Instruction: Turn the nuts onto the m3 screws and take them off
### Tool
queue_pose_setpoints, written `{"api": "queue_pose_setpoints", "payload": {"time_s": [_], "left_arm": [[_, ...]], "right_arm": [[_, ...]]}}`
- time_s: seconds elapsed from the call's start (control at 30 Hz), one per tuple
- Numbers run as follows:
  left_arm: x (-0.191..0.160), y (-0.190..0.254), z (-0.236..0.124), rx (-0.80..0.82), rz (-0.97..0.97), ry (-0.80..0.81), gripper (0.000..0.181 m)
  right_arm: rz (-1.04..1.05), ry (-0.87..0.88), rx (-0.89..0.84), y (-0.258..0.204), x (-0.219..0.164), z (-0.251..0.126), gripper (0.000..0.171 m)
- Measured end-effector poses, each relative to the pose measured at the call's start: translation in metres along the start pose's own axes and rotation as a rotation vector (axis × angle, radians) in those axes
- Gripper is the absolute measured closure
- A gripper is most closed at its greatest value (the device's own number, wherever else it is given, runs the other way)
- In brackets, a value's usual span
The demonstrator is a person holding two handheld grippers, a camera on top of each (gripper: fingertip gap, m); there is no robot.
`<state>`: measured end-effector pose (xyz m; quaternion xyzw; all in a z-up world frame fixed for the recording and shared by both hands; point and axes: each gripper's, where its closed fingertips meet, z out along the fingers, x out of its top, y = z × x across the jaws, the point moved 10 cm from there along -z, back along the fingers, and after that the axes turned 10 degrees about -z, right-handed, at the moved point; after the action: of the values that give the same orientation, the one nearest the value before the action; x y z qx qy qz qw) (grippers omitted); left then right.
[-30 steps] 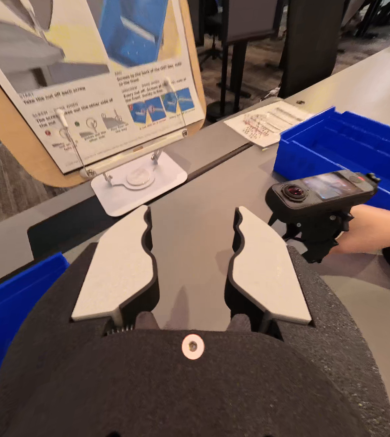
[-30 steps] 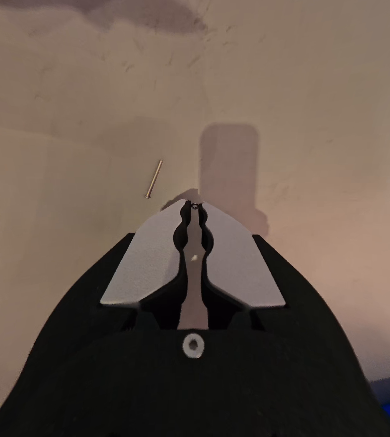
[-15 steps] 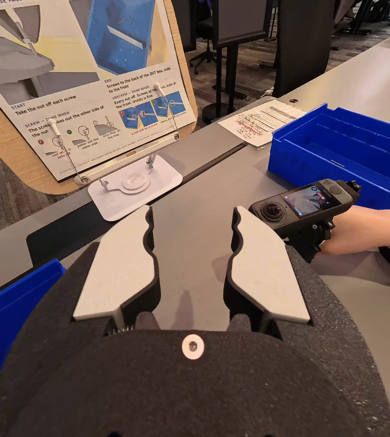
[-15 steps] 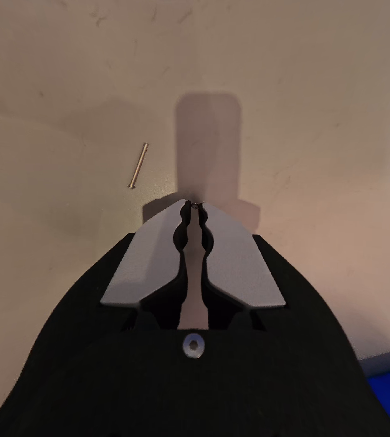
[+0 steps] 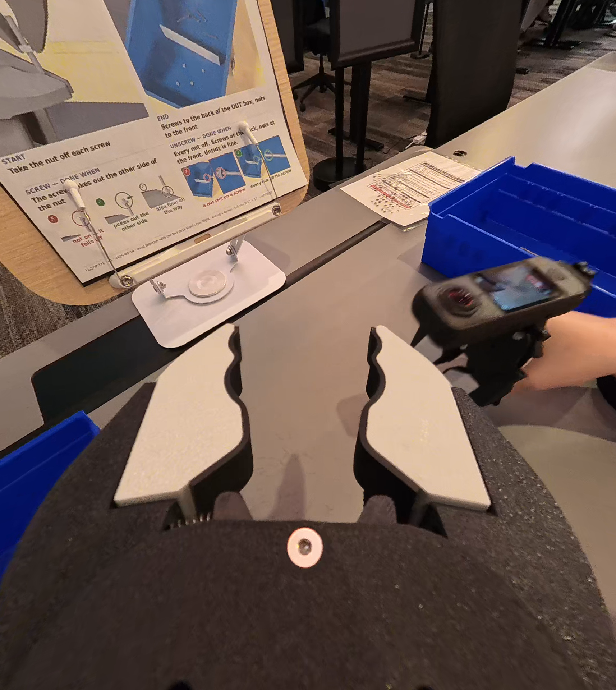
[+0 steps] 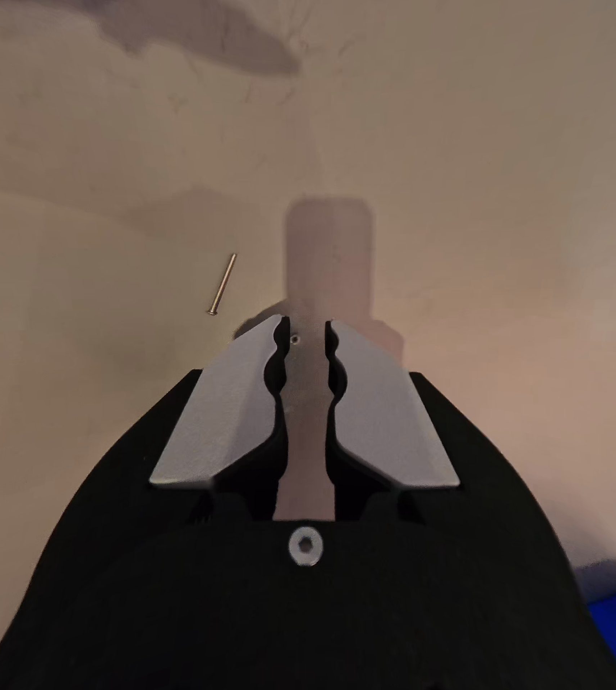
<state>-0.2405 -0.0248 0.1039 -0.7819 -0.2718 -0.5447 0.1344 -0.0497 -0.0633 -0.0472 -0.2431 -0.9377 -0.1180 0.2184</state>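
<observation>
I am showing my left gripper (image 5: pixel 304 330): pale grey fingers (image 5: pixel 190 418) with wavy black inner edges, a silver screw (image 5: pixel 304 549) behind them in black textured housing.

We see our right gripper (image 6: pixel 307 321) with its jaws slightly parted over the pale table (image 6: pixel 485 186). A tiny nut (image 6: pixel 294 339) lies in the gap, just beside the left fingertip. A slim screw (image 6: pixel 222 283) lies on the table just left of centre frame, apart from the fingers.
</observation>
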Motion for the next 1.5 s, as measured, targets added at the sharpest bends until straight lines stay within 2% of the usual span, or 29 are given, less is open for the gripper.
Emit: {"api": "queue_pose_setpoints", "payload": {"time_s": [0.1,0.17,0.27,0.37,0.47,0.67,0.77,0.93,1.1,1.2,1.37,1.5], "left_arm": [[0.003,-0.001,-0.005,0.002,0.002,0.014,0.115],[0.006,0.0,-0.012,0.007,0.007,0.033,0.116],[0.009,0.0,-0.019,0.026,0.016,0.043,0.116],[0.01,-0.001,-0.024,0.056,0.028,0.053,0.116],[0.011,-0.002,-0.027,0.072,0.035,0.057,0.116],[0.013,-0.002,-0.031,0.078,0.038,0.075,0.116],[0.013,-0.003,-0.03,0.085,0.042,0.07,0.116],[0.01,-0.006,-0.024,0.09,0.036,0.053,0.116],[0.007,-0.013,-0.018,0.08,0.011,0.038,0.116],[0.006,-0.014,-0.016,0.083,0.005,0.034,0.116],[0.006,-0.011,-0.014,0.088,0.023,0.026,0.116],[0.005,-0.01,-0.011,0.085,0.029,0.017,0.116]], "right_arm": [[-0.005,0.117,-0.066,-0.003,0.011,-0.035,0.156],[0.014,0.181,-0.046,-0.013,0.019,-0.048,0.161],[0.04,0.132,0.059,-0.032,0.027,-0.027,0.159],[0.023,0.021,0.041,-0.042,0.028,0.004,0.159],[0.024,-0.035,0.023,-0.048,0.027,0.016,0.16],[0.02,-0.091,-0.001,-0.051,0.026,0.022,0.164],[0.01,-0.092,0.016,-0.053,0.027,0.025,0.171],[-0.017,-0.098,0.067,-0.054,0.025,0.027,0.171],[0.074,0.071,0.139,-0.034,0.022,0.01,0.171],[0.12,0.133,0.123,-0.024,0.019,-0.007,0.171],[0.027,0.036,0.046,-0.023,0.015,0.006,0.156],[-0.055,-0.045,0.02,-0.021,0.008,0.024,0.155]]}}
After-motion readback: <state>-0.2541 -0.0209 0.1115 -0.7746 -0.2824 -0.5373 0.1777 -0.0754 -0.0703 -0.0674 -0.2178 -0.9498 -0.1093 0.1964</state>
